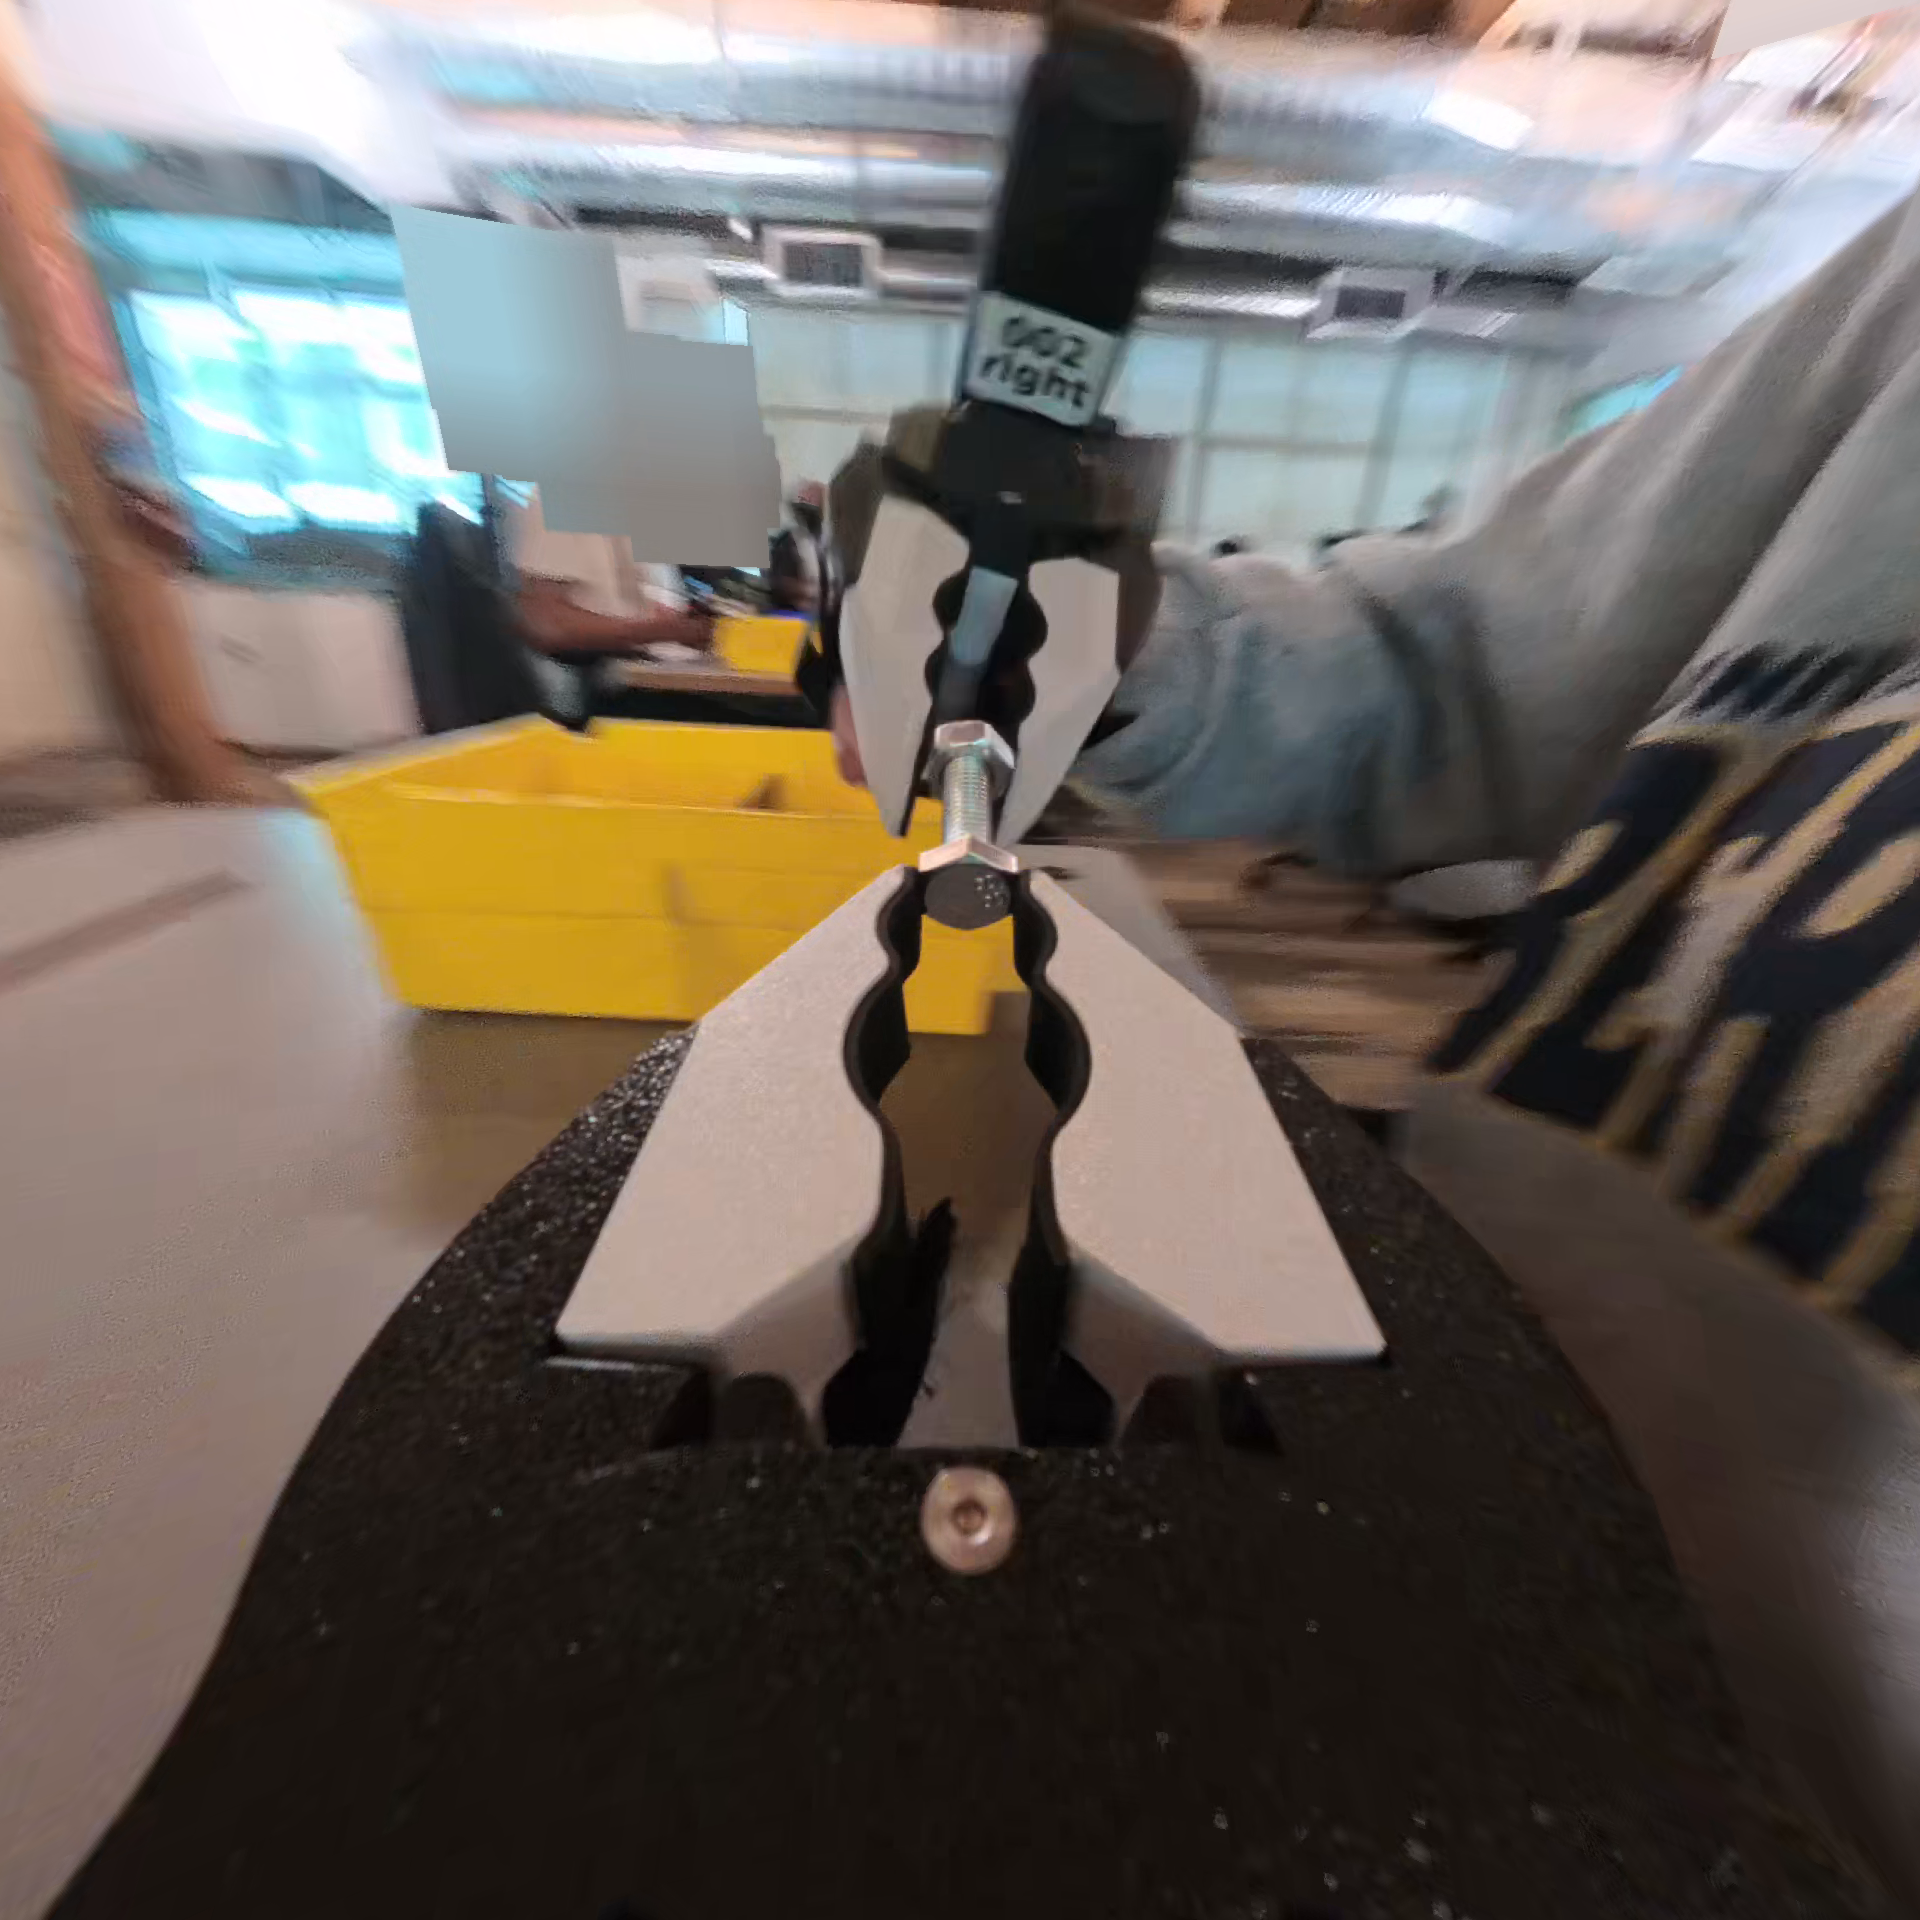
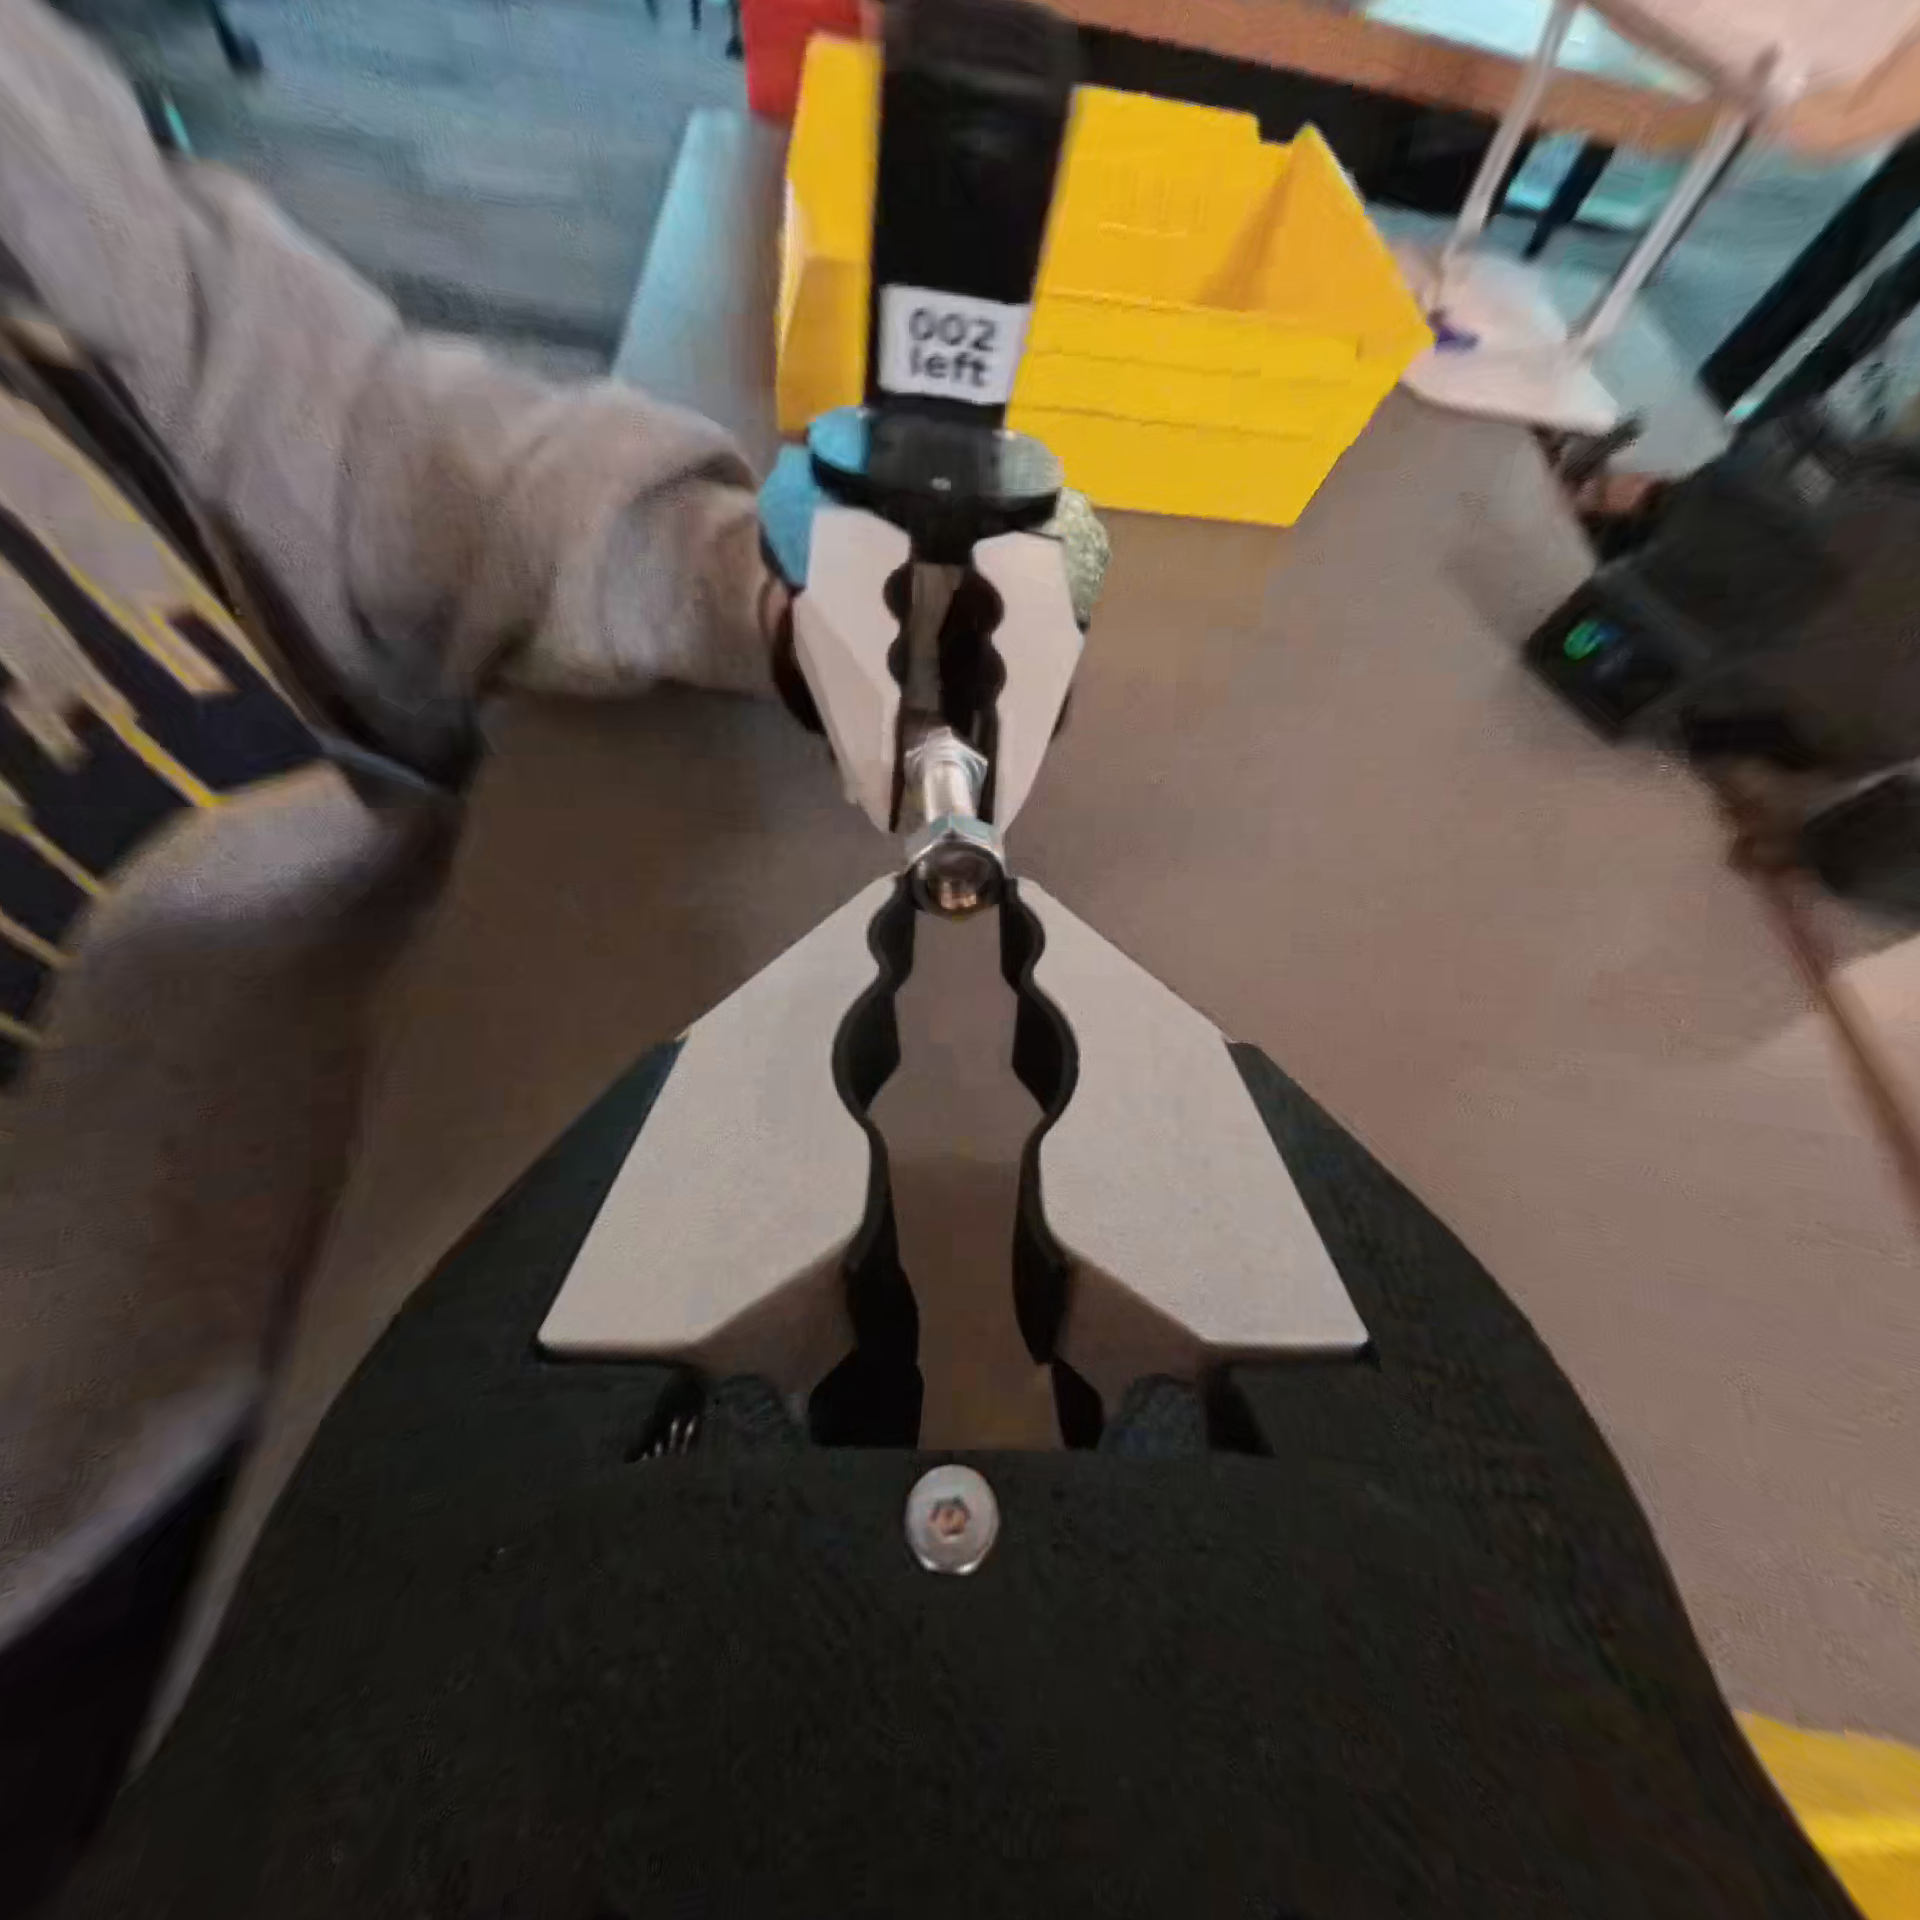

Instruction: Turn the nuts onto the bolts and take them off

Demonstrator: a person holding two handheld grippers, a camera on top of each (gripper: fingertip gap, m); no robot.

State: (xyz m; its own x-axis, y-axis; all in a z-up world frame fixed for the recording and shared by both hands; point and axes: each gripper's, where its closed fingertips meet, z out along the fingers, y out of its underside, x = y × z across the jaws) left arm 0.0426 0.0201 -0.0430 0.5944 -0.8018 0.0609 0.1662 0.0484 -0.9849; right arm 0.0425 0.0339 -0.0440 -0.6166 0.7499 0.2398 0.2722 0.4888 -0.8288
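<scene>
Nearest the lens in the left wrist view, the left gripper (image 1: 966, 899) has its jaws drawn in narrow and pinching the hexagonal head of the bolt (image 1: 968, 805), which sits right at the fingertips. From there the bolt's threaded shank runs straight ahead, its long axis in line with the jaws, toward the right gripper (image 1: 961, 790) facing it tip to tip. That gripper's jaws are closed on the nut (image 1: 968, 746), which is threaded on the far end of the shank.

Seen from the right wrist view, the right gripper (image 2: 956, 883) clamps the nut (image 2: 956, 847) at its tips, with the end of the bolt (image 2: 940, 774) showing in the nut's middle and the shank reaching away into the left gripper (image 2: 940, 800). Both grippers are held above the bench (image 2: 1351, 831), with a yellow bin (image 2: 1195, 343) standing on it beyond them.
</scene>
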